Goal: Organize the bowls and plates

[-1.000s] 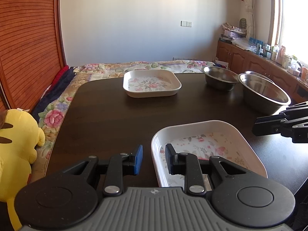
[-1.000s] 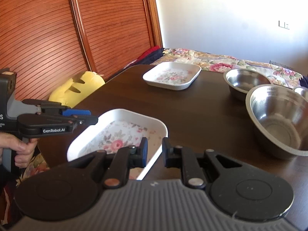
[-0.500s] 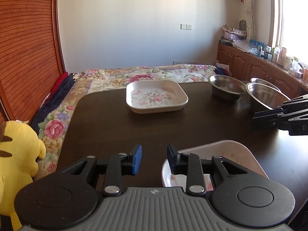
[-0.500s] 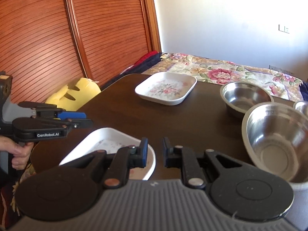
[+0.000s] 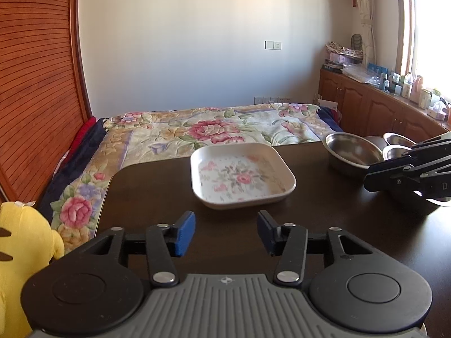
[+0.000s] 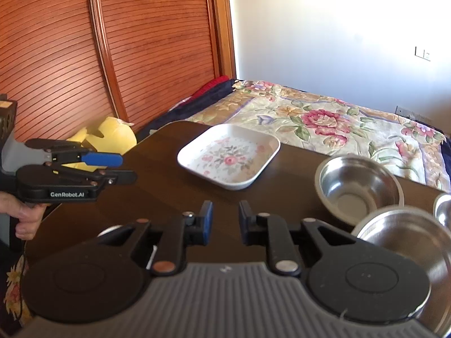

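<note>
Grippers first, both low over the near edge of the dark table (image 5: 146,186) and both empty. The left gripper (image 5: 225,232) has just been spreading its jaws and they stand well apart with only tabletop between them; the right gripper (image 6: 225,222) has also just eased open a little, a narrow gap and nothing in it.

The floral plate (image 5: 242,176) is the thing to steer by. It sits flat on the table straight ahead of the left gripper, just beyond its fingertips and a touch to the right of centre; from the right gripper it lies ahead too, but further off. So the left hand looks the nearer, and I judge the next reach is for this plate. It is a rounded rectangle, its long side running across the left gripper's line, so the near rim is what those jaws would meet. Nothing lies in it but its printed flowers.

Right of the plate stand the steel bowls: a small bowl (image 6: 358,188) well apart from it, a large bowl (image 6: 408,242) nearer the right gripper, and the rim of a third at the frame's edge. All look empty.

Left of the plate, off the table, sits a yellow plush toy (image 5: 25,248). Beyond the plate's far rim the table ends at a bed with a flowered quilt (image 5: 214,129)
</note>
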### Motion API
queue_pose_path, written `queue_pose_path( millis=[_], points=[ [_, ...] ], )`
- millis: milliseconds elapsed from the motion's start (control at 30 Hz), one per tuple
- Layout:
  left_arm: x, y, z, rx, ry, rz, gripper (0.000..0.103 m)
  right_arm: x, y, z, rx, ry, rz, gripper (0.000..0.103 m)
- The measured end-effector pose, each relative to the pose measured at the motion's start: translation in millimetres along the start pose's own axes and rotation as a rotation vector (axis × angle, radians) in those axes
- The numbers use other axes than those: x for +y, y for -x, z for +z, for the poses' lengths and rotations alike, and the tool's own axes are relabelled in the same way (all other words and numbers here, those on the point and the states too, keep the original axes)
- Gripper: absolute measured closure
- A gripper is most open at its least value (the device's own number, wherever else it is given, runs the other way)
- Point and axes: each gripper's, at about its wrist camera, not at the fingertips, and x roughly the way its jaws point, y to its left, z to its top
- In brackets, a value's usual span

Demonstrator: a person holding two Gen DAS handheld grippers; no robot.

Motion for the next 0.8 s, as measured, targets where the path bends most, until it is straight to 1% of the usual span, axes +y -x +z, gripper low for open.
queue_pose_path(
  millis=[33,133,200,233,267,367,400,467,700,733,800],
  points=[
    [1,-3,3,0.0,-0.003,0.002,0.046,-2,-2,3,0.002,0.001,-0.001,0.079],
    [5,-12,10,-0.002,-0.018,0.001,0.038,-9,-13,14,0.013,-0.013,-0.002,0.071],
    [7,-16,15,-0.006,-0.022,-0.001,0.032,-14,-22,20,0.024,-0.032,-0.001,0.071],
    [8,-19,18,-0.008,-0.022,-0.004,0.031,-17,-26,23,0.029,-0.04,-0.001,0.069],
    [10,-22,20,-0.007,-0.019,-0.008,0.03,-20,-31,26,0.031,-0.049,-0.002,0.065],
    [14,-31,25,-0.008,-0.014,-0.012,0.027,-26,-44,34,0.038,-0.068,-0.008,0.062],
    [16,-35,26,-0.007,-0.007,-0.015,0.027,-27,-48,36,0.04,-0.069,-0.014,0.062],
    [18,-42,29,0.001,0.004,-0.024,0.027,-30,-57,39,0.048,-0.071,-0.026,0.057],
    [24,-67,37,0.009,0.015,-0.033,0.028,-38,-85,47,0.084,-0.084,-0.046,0.057],
    [24,-67,37,0.011,0.017,-0.033,0.03,-39,-90,49,0.091,-0.086,-0.048,0.057],
    [26,-73,39,0.018,0.024,-0.03,0.036,-40,-97,50,0.103,-0.094,-0.053,0.057]
  ],
)
